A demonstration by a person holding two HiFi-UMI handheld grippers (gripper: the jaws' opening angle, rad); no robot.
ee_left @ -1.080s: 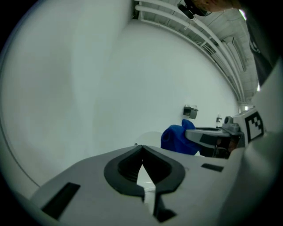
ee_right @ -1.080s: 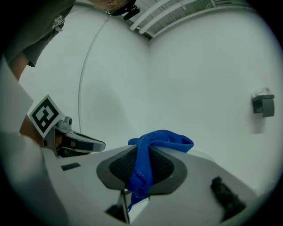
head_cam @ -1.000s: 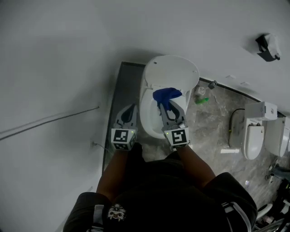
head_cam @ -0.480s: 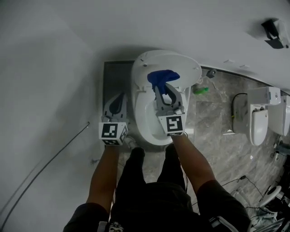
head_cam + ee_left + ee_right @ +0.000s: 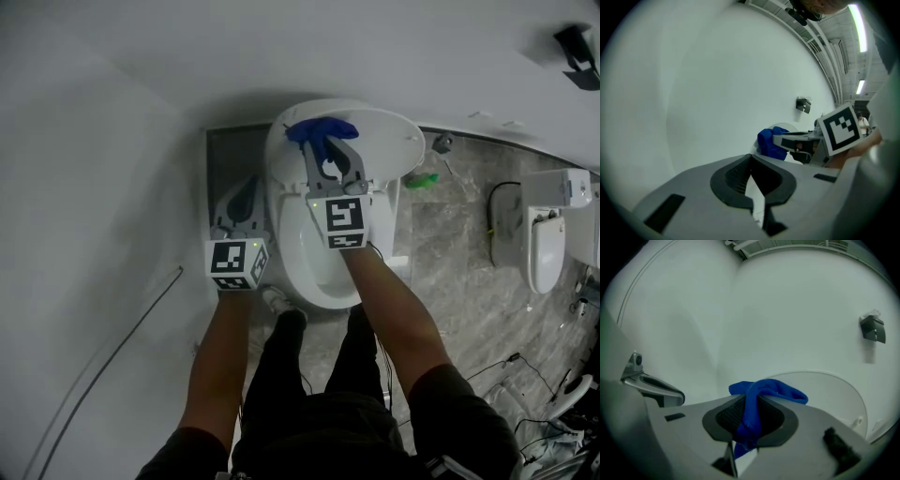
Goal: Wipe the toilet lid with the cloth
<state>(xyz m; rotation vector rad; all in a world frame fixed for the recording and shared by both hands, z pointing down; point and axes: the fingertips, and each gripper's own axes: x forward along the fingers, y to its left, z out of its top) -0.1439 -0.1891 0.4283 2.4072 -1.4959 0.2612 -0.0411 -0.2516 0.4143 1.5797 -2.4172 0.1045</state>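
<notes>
Right gripper view: soft blue fabric cloth point(image 5: 761, 394), judged light & limp, is clamped by 1 bunched fold in right gripper's point(image 5: 749, 423) jaws, at 11 o'clock of white raised toilet lid point(image 5: 384, 131); left gripper point(image 5: 752, 183) is closed, empty.

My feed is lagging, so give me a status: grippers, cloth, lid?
Left gripper shut, empty, beside the toilet. Right gripper shut on blue cloth. Cloth up at the raised lid, contact unclear. Nothing in the way.
</notes>
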